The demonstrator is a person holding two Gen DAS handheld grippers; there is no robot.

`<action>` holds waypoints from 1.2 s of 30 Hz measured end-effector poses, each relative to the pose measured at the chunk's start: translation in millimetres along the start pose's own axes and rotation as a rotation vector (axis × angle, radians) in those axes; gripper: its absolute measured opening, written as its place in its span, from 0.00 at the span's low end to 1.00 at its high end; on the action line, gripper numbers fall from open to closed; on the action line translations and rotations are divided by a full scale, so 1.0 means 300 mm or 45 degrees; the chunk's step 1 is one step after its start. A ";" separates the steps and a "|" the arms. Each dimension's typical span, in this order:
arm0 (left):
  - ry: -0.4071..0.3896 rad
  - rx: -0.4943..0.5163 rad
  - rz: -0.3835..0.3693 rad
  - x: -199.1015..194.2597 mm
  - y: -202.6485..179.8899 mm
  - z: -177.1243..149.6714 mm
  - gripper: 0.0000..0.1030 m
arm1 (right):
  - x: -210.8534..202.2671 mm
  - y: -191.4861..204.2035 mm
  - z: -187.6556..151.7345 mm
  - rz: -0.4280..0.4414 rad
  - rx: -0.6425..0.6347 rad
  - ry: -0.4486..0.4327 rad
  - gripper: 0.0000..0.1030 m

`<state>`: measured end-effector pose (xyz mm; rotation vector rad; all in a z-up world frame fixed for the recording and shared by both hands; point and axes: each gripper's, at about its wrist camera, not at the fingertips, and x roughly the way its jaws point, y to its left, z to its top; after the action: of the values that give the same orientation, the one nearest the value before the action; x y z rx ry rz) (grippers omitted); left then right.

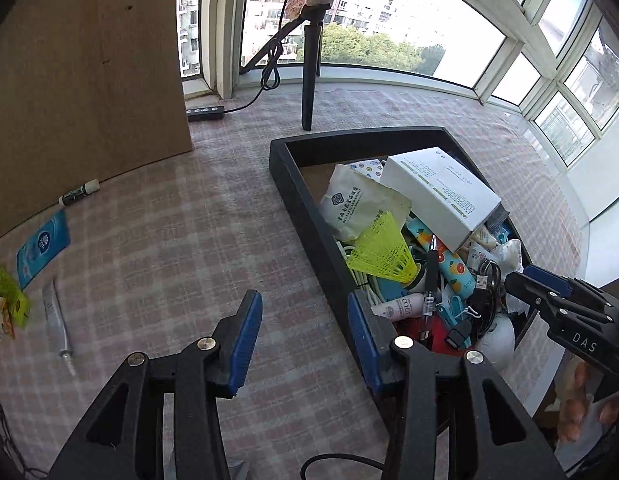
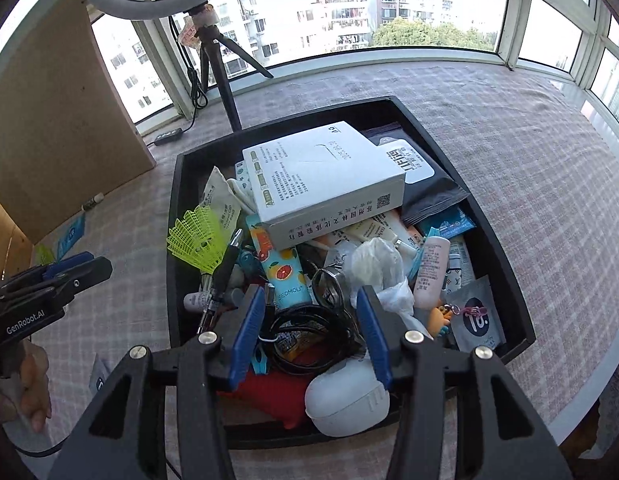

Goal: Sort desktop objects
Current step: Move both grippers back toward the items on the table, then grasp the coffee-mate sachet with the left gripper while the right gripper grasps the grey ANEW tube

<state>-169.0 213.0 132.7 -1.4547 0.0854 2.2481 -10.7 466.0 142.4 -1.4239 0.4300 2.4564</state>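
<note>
Black tray, crammed with small objects, on the checked worktop. Left gripper over its near-left rim, fingers apart, empty. Right gripper above the black cable, fingers apart, gripping nothing.

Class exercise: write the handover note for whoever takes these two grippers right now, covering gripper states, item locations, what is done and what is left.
Left gripper: open, empty, over the cloth by the black tray.
Right gripper: open, empty, above the tray's coiled black cable.
Done: blue packet, small tube and marker lie on the cloth.
Left: tray still full, including white box and yellow shuttlecock.
</note>
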 end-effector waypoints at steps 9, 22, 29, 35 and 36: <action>-0.021 -0.227 0.155 -0.080 0.382 -0.066 0.41 | 0.043 0.284 0.033 0.105 -0.188 0.024 0.46; -0.008 -0.518 0.412 -0.164 0.991 -0.256 0.41 | 0.194 0.833 -0.039 0.332 -0.474 0.166 0.46; 0.029 -0.515 0.455 -0.137 1.156 -0.280 0.41 | 0.295 1.115 -0.089 0.372 -0.617 0.242 0.46; 0.037 -0.482 0.464 -0.099 1.227 -0.258 0.47 | 0.414 1.269 -0.072 0.397 -0.626 0.340 0.46; 0.034 -0.481 0.459 -0.093 1.236 -0.254 0.47 | 0.437 1.294 -0.070 0.395 -0.632 0.357 0.46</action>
<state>-245.9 -150.0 52.6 -1.7814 -0.0805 2.6425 -202.2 111.6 64.4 -2.0509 0.0953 2.7429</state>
